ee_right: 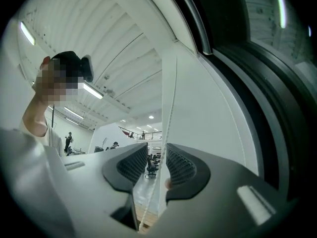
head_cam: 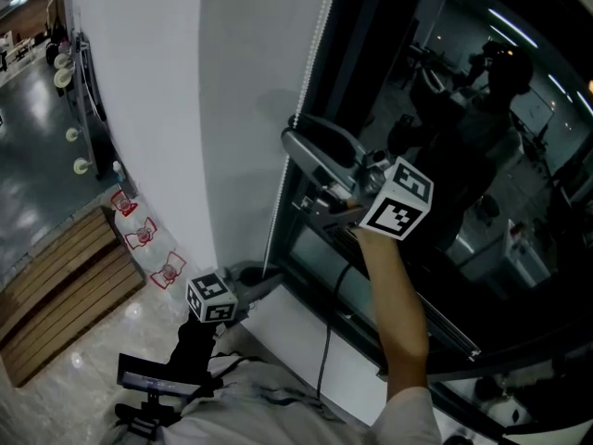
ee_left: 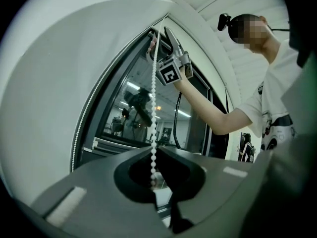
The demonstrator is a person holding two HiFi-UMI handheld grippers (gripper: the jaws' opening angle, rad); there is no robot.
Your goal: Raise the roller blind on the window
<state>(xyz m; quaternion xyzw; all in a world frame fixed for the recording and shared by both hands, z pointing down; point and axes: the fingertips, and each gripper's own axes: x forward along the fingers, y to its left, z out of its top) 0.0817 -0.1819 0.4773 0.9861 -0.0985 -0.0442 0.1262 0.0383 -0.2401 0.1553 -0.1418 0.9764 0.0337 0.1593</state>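
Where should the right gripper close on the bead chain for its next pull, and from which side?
Probably on the straight strand of the bead chain, high above the left gripper, which clamps it lower down. Approach from the room side, one pad either side: the strand runs taut between the jaws of the open right gripper, with the window behind it.

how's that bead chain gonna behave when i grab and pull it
Probably floppy: the bead chain is a thin string of small beads, held straight by the shut left gripper. Likely light too. The smooth round beads could slide through the right gripper, whose ribbed jaws stand apart around it.
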